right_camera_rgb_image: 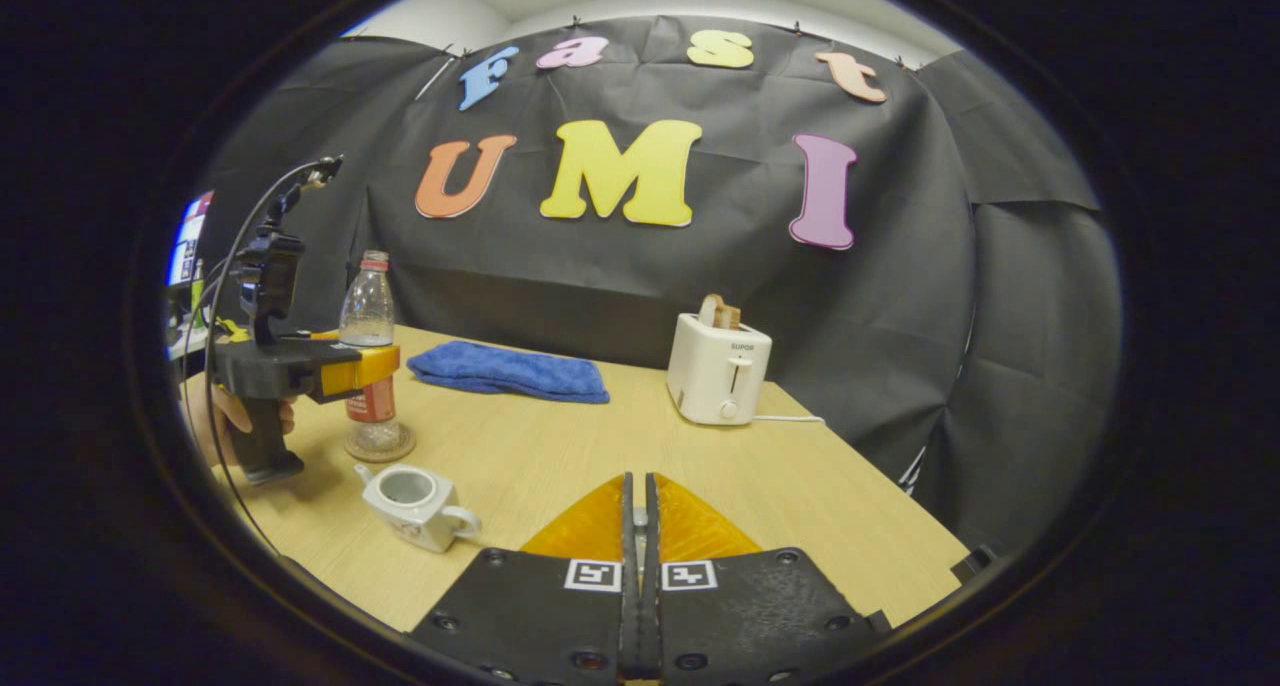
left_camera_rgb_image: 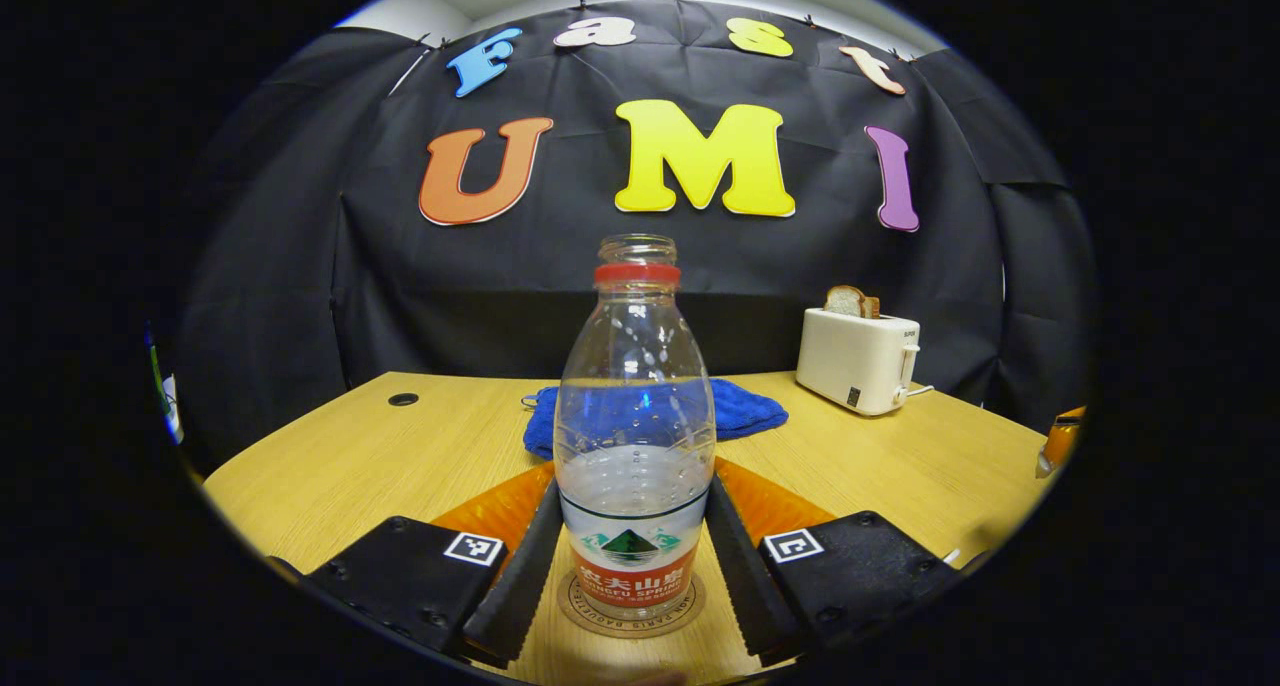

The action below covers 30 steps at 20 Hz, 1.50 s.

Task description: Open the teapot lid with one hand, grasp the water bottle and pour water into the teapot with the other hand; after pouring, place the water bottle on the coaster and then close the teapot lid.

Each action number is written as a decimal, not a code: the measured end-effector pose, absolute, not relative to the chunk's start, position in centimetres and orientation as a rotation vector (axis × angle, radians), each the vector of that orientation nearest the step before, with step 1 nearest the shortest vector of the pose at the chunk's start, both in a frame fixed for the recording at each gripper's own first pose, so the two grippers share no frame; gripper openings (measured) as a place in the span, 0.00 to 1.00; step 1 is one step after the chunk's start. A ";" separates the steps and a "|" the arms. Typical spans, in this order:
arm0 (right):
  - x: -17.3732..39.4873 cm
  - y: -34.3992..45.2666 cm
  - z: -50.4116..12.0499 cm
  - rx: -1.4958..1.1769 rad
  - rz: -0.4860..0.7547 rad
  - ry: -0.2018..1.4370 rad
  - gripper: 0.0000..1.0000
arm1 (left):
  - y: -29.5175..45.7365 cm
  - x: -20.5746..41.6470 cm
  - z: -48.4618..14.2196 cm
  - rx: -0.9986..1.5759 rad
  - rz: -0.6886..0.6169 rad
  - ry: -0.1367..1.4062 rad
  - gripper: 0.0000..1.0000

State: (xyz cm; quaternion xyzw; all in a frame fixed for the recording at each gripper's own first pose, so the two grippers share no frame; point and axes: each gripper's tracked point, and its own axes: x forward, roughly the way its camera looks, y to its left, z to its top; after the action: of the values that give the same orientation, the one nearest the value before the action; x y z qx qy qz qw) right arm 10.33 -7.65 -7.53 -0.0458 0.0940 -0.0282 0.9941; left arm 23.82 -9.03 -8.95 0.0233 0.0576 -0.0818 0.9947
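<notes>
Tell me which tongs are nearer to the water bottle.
Left. The left tongs flank the water bottle standing on the coaster. The right tongs sit closed farther off across the table.

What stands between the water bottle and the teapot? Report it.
Nothing visible. The water bottle stands on its coaster, the left claw flanking it, and bare table lies between it and the lidless teapot.

i'm seeing a clear water bottle (left_camera_rgb_image: 634,436) wearing a red neck ring and red-white label, a blue towel (right_camera_rgb_image: 508,371), a cream toaster (right_camera_rgb_image: 718,368), a white teapot (right_camera_rgb_image: 412,504), a pale woodgrain table (right_camera_rgb_image: 560,456)
</notes>
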 end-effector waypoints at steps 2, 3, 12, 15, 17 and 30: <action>10.3 -7.8 -7.6 -0.089 -0.059 0.192 0.00 | -9.1 23.6 -8.9 0.061 -0.169 0.107 0.81; 10.3 -7.8 -7.6 -0.089 -0.061 0.192 0.00 | -9.2 23.5 -8.9 0.069 -0.172 0.107 0.81; 10.1 -7.5 -7.3 -0.095 -0.056 0.184 0.00 | -9.0 22.6 -10.1 0.097 -0.176 0.101 0.89; 10.0 -7.2 -7.2 -0.097 -0.053 0.183 0.00 | -8.8 22.1 -9.6 0.083 -0.185 0.090 0.94; 10.0 -6.9 -7.0 -0.102 -0.049 0.178 0.00 | -8.6 21.8 -9.4 0.066 -0.188 0.087 0.95; 9.0 -1.4 -4.4 -0.014 0.055 0.097 0.00 | -4.6 11.3 -5.9 0.045 -0.147 0.041 0.94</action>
State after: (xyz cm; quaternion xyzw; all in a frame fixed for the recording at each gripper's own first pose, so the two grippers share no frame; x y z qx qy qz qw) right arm 8.95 -1.42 -4.44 -0.0070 0.0483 0.0275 0.9984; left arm 11.26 -4.57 -5.94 0.0223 0.0204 -0.0732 0.9969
